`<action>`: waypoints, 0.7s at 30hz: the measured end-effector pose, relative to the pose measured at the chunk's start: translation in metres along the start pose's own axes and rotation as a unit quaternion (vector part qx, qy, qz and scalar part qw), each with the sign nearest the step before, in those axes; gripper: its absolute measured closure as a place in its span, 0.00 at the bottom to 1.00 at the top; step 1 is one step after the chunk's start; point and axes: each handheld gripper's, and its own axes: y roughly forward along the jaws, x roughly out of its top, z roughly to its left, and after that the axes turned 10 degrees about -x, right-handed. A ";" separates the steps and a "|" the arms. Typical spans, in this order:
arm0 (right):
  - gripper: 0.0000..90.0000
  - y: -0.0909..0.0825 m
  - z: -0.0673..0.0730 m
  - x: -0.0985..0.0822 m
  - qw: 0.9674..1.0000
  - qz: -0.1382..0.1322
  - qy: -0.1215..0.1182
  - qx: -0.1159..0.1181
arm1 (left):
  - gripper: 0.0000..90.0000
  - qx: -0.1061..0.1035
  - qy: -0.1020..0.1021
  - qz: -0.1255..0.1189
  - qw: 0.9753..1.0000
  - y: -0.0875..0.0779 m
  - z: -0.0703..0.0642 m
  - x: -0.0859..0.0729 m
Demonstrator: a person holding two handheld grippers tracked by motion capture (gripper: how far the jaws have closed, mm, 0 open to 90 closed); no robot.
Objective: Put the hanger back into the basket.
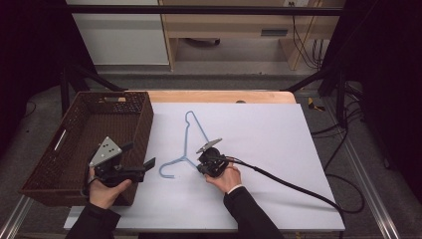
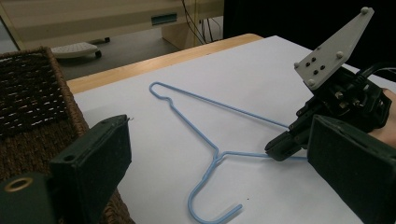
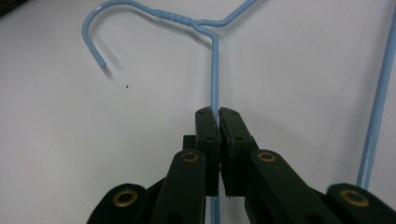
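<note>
My right gripper [image 3: 215, 114] clamps the blue wire hanger [image 1: 191, 134] beside the wicker basket [image 1: 144, 124]; my left gripper [image 1: 144, 167], jaws apart, hovers at the basket's edge.

The hanger [image 1: 188, 142] is thin wire with a smooth, slightly glossy light-blue coating, twisted at the neck below the hook. The basket [image 1: 74, 149] is dark brown woven wicker, rough and matt. A matt white sheet [image 1: 268, 149] covers the counter [image 1: 224, 96], whose bare far edge looks like pale, smooth wood. The right gripper [image 3: 218, 114] is matt black plastic with brass-coloured rivets.
</note>
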 end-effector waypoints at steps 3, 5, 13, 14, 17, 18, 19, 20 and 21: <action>0.98 -0.002 -0.001 0.001 1.000 -0.006 -0.001 0.002 | 0.07 0.000 0.001 -0.001 1.000 -0.001 0.000 0.000; 0.98 -0.005 -0.002 0.002 1.000 -0.005 0.003 0.004 | 0.07 0.000 0.000 -0.001 1.000 -0.001 0.000 0.000; 0.98 0.002 -0.001 -0.001 1.000 0.004 -0.004 0.002 | 0.07 0.000 0.001 -0.001 1.000 0.000 0.000 0.000; 0.98 0.004 0.000 -0.002 1.000 0.007 -0.005 0.000 | 0.07 0.000 0.001 -0.001 1.000 -0.001 0.000 0.000; 0.98 0.006 0.000 -0.003 1.000 0.002 -0.006 0.003 | 0.07 -0.001 0.001 0.000 1.000 0.000 0.000 0.000; 0.98 0.006 0.000 -0.003 1.000 -0.001 -0.007 0.004 | 0.07 -0.001 -0.001 -0.001 1.000 0.000 0.000 0.000; 0.98 0.005 0.000 -0.003 1.000 -0.002 -0.006 0.005 | 0.07 -0.001 0.001 0.001 1.000 0.000 0.000 0.000; 0.98 0.004 0.000 -0.002 1.000 -0.004 -0.005 0.005 | 0.07 -0.001 0.001 0.001 1.000 0.000 0.000 0.000; 0.98 0.004 0.000 -0.002 1.000 -0.003 -0.006 0.004 | 0.07 -0.001 0.001 0.002 1.000 0.001 0.000 0.000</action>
